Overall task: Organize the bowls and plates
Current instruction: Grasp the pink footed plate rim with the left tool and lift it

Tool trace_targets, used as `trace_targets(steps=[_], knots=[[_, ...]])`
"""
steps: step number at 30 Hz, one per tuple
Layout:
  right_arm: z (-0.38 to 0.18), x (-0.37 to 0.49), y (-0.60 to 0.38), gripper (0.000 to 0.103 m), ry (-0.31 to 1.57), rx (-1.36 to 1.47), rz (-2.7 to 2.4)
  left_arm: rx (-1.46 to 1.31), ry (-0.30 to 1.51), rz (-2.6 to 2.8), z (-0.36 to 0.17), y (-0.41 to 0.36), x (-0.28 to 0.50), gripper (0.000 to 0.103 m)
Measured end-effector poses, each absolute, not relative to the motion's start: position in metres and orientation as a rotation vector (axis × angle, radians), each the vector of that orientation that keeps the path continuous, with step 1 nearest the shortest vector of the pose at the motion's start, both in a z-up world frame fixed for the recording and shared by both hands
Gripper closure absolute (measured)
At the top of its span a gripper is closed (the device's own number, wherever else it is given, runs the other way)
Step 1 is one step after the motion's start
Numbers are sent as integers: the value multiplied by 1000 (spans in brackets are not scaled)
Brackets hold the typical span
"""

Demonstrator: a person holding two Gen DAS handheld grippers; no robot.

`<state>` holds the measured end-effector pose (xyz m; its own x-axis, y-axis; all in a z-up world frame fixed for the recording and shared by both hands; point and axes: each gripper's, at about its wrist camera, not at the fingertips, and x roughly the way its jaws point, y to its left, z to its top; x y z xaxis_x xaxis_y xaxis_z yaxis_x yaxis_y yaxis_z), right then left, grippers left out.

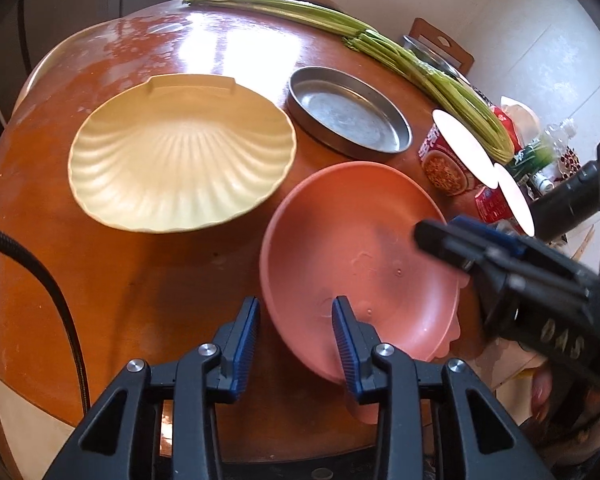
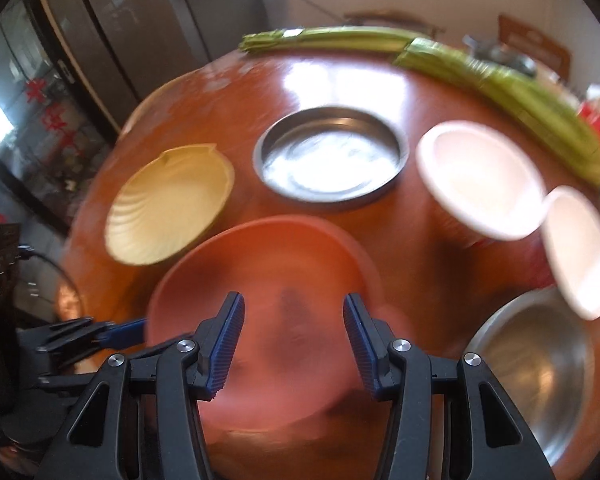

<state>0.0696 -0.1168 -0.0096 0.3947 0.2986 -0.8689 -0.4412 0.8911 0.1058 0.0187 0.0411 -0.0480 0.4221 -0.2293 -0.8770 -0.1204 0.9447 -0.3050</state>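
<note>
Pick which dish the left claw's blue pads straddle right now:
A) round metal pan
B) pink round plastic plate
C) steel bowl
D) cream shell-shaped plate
B. In the left wrist view the left claw stands open, with one pad outside the near rim of the pink round plastic plate and the other over its inside; the cream shell-shaped plate and the round metal pan lie farther off, untouched.

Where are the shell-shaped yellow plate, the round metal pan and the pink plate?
Shell-shaped yellow plate (image 1: 180, 156): left wrist view, ribbed middle.
Round metal pan (image 2: 332, 156): right wrist view, shiny floor.
Pink plate (image 1: 356, 252): left wrist view, its inner surface.
</note>
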Motion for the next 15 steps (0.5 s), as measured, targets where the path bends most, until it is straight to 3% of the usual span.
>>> trace_targets(steps=[15], knots=[[-41,92,-114,51,1151,-212,504,-332,1133,-86,-48,30,22,65]])
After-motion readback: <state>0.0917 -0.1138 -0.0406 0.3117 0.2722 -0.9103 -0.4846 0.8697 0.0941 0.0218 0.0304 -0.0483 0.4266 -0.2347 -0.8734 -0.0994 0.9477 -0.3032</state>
